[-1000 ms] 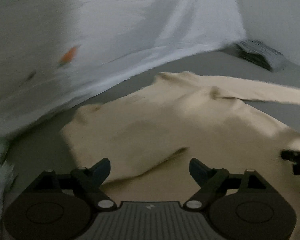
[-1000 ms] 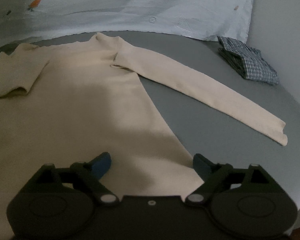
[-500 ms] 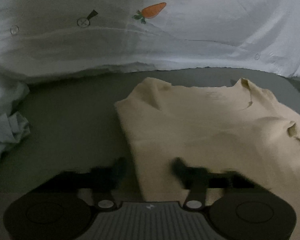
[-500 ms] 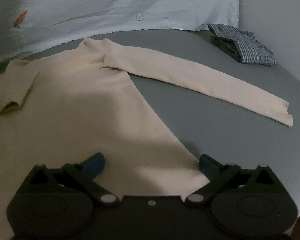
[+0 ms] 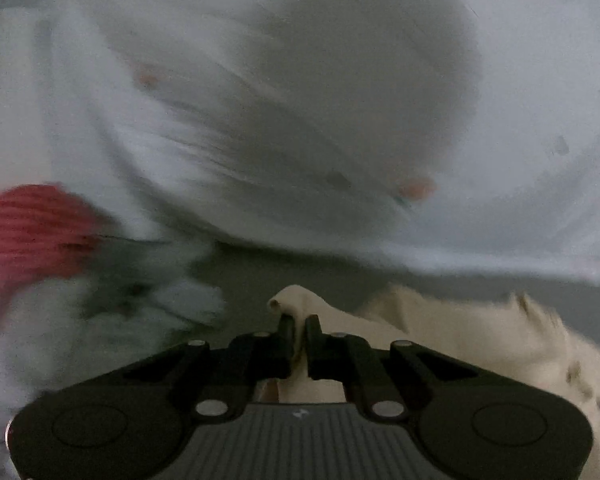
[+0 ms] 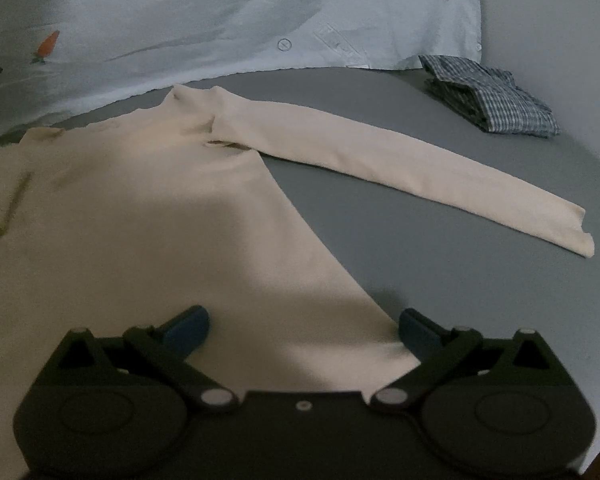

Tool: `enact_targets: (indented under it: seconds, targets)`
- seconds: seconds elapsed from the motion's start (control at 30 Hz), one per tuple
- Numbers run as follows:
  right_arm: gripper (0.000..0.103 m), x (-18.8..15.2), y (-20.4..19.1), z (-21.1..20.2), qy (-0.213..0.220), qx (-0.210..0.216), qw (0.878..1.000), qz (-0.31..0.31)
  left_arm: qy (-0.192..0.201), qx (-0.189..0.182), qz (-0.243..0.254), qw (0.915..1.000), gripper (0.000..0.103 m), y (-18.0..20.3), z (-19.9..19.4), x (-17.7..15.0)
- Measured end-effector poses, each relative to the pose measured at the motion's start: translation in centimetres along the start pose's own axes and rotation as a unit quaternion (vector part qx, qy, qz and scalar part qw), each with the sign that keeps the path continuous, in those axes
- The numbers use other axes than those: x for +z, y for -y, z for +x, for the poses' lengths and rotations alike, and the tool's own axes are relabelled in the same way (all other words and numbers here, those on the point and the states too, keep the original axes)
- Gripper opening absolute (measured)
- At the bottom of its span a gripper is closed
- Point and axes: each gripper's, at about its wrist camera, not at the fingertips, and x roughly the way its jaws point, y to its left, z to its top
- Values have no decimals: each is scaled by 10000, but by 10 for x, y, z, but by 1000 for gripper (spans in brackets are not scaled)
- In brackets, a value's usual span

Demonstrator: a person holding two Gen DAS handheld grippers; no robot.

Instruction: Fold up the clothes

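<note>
A cream long-sleeved top [image 6: 140, 216] lies flat on the grey surface [image 6: 440, 264], its right sleeve [image 6: 400, 172] stretched out to the right. My right gripper [image 6: 304, 322] is open and empty, hovering over the top's lower right hem. My left gripper [image 5: 299, 326] is shut on a pinched fold of the cream top [image 5: 460, 332] at its left edge and holds it raised. The left wrist view is motion-blurred.
A pale blue sheet with carrot prints [image 6: 220, 20] covers the back; it also fills the left wrist view [image 5: 340, 100]. A folded checked garment [image 6: 488, 100] lies at the back right. A red knit item [image 5: 28, 232] and pale crumpled cloth [image 5: 140, 304] lie at the left.
My left gripper has closed on the cream top's left edge and lifted it, swinging left. The right gripper stayed open and shifted slightly over the hem.
</note>
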Motion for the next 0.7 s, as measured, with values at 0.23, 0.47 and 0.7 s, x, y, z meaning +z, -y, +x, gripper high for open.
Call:
enact_targets:
  seconds: [0.23,0.47,0.7]
  targets:
    - [103,-1,4,1,85,139,9998,-61,90,1319,-519,9899,7,-47,-55,-19]
    - [103,0,4,0,113,232,9992,-290,-103,1919,-530,9799,7,-68,-61,-37]
    - [102,1,9,-2,-55,380,9987,-325,-661,2545,-548,9633,22,-87,-41,-68]
